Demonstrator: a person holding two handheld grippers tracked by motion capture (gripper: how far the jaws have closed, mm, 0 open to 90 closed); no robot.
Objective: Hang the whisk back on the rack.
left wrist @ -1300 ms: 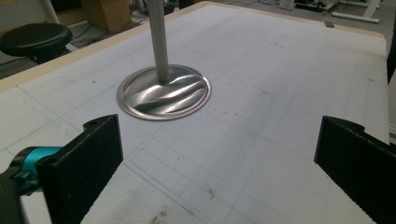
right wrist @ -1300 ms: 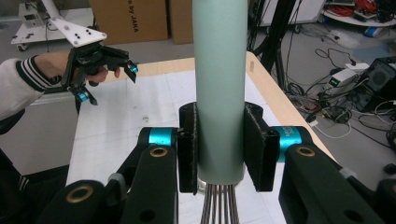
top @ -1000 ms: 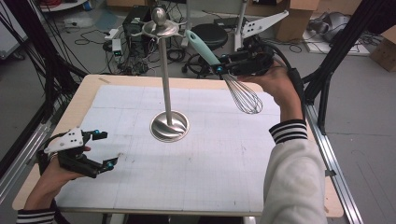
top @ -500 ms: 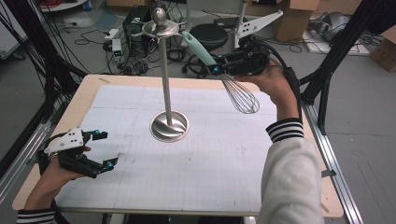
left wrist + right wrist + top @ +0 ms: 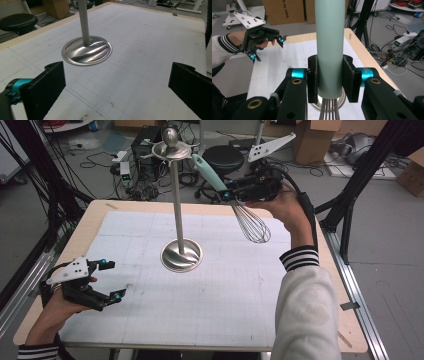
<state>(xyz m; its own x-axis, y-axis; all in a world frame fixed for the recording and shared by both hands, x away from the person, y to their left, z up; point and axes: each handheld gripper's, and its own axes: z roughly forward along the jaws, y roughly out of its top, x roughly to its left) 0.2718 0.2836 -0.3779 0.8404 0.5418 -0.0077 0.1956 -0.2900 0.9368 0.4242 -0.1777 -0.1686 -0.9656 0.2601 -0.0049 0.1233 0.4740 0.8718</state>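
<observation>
A whisk (image 5: 227, 195) with a pale green handle (image 5: 330, 47) and a wire head (image 5: 252, 225) hangs tilted in the air above the table's far right. My right gripper (image 5: 226, 196) is shut on its handle, the two black pads (image 5: 349, 77) pressing on either side. The handle's top end lies close beside the head of a tall steel stand (image 5: 176, 195), whose round base (image 5: 86, 50) rests mid-table. My left gripper (image 5: 111, 280) stands open just over the mat at the near left, nothing between its fingers (image 5: 45, 87); it also appears far off as the left gripper (image 5: 268, 47).
A white grid mat (image 5: 225, 295) covers most of the wooden table (image 5: 350, 340). Behind the table's far edge stand a black stool (image 5: 222, 157), cardboard boxes (image 5: 312, 140) and loose cables on the floor. A black frame post (image 5: 360, 175) rises at the right.
The right gripper and the whisk have shifted slightly left and up, bringing the handle's end nearer the stand's top. The left gripper has not moved.
</observation>
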